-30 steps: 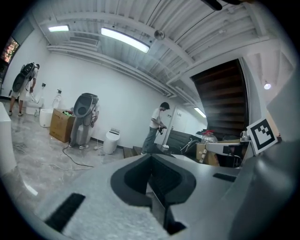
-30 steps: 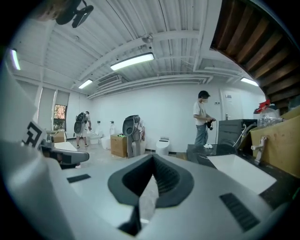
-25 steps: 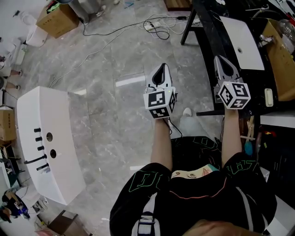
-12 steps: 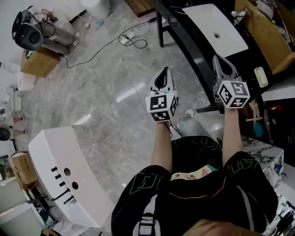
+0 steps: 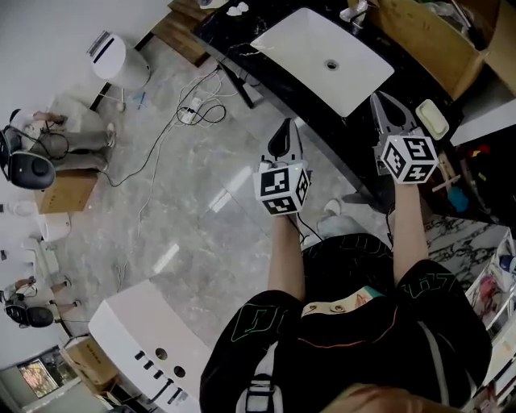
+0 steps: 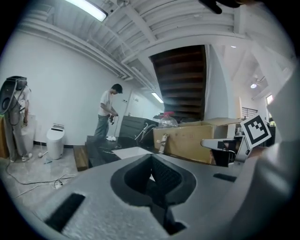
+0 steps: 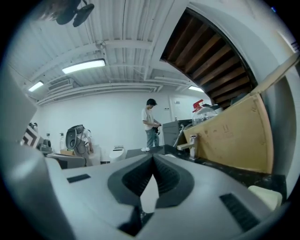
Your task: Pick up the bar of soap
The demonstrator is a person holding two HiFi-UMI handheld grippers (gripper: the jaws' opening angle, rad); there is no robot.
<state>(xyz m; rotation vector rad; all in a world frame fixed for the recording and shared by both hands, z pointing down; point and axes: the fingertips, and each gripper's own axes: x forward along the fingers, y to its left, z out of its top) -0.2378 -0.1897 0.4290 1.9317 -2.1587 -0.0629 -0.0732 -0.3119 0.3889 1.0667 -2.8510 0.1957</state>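
Observation:
The bar of soap (image 5: 431, 118) is a pale cream block lying in a dish on the black counter (image 5: 266, 68), just right of my right gripper (image 5: 385, 103). In the right gripper view the soap (image 7: 265, 196) shows at the lower right, beside the jaws and not between them. My right gripper (image 7: 153, 157) is shut and holds nothing. My left gripper (image 5: 283, 131) hangs over the counter's front edge, left of the right one. Its jaws (image 6: 151, 158) also meet, with nothing held.
A white sink basin (image 5: 322, 55) is set in the counter, with a faucet (image 5: 355, 11) and a cardboard box (image 5: 427, 36) behind it. On the floor are cables (image 5: 193, 109), a white toilet (image 5: 113, 59) and a white cabinet (image 5: 153, 355). A person (image 6: 107, 112) stands far off.
The head view has swung round: the counter and sink moved from the upper right to the top middle and look closer. Both grippers stay shut and keep about the same place in the view.

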